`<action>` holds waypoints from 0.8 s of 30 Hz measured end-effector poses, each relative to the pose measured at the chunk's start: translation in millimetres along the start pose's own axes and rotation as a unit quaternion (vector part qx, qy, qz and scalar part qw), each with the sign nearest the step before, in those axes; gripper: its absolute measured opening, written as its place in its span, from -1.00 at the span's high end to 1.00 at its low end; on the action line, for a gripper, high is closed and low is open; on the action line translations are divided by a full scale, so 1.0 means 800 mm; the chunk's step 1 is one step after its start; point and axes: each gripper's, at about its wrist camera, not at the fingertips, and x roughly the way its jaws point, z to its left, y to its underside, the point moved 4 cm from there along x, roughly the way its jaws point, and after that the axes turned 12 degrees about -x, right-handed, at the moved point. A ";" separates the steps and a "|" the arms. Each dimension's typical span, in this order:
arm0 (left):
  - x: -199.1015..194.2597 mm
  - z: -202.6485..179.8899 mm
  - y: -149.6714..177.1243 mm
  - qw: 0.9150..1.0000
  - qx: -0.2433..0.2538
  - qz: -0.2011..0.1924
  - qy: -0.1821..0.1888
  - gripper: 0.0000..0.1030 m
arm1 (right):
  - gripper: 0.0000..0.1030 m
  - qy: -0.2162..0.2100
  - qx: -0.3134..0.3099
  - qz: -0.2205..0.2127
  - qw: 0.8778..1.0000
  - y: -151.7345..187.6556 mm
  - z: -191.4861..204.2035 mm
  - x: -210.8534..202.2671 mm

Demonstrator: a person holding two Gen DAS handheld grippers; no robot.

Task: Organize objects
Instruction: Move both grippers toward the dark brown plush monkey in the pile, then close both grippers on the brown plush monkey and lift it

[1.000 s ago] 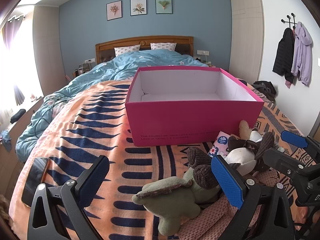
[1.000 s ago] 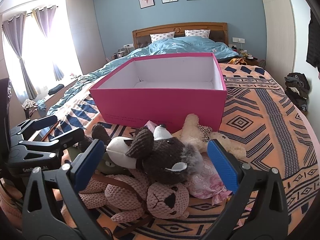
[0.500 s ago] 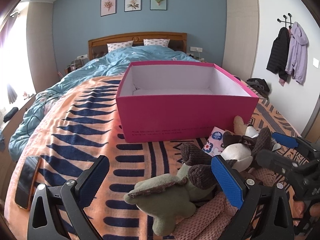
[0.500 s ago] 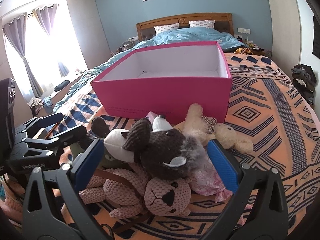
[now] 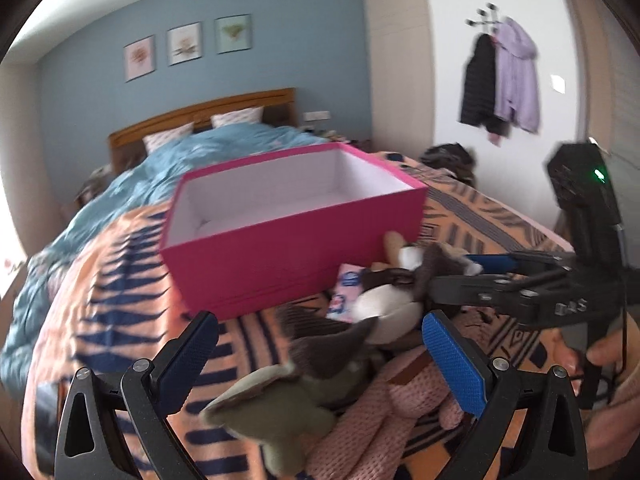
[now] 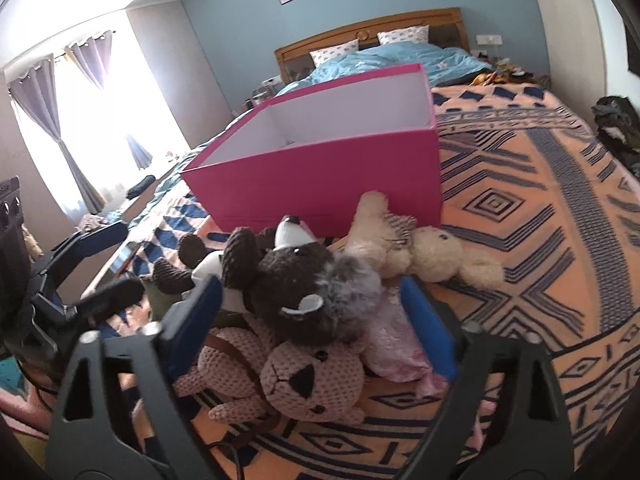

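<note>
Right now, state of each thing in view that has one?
pink box, open-topped, nothing visible inside.
left gripper, open, green plush ungripped in front of it.
right gripper, open, jaws have just been closing around dark brown plush, pads not visibly pressing.
curtains, tied back.
coats, hanging on wall hooks.

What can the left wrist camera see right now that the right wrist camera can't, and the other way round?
Only the left wrist view shows the coats hanging on the wall and the green plush toy between the open left tool. Only the right wrist view shows the curtained window, the cream teddy bear and the pink knitted bear's face. Both show the empty pink box, the framed pictures, the headboard, the patterned blanket and the dark brown plush toy, which sits between the right tool pads.
</note>
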 end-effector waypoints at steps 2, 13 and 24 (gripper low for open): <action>0.015 -0.005 0.003 1.000 0.011 0.017 0.009 -0.85 | -0.60 -0.006 0.003 0.006 1.000 0.000 -0.002 0.008; 0.058 0.014 0.000 0.995 -0.027 0.068 0.071 -0.38 | -0.16 -0.025 -0.008 0.008 1.000 -0.002 -0.006 0.020; 0.042 0.022 -0.019 0.986 -0.063 0.056 0.146 -0.18 | -0.11 -0.026 -0.021 -0.023 0.999 -0.032 0.007 -0.003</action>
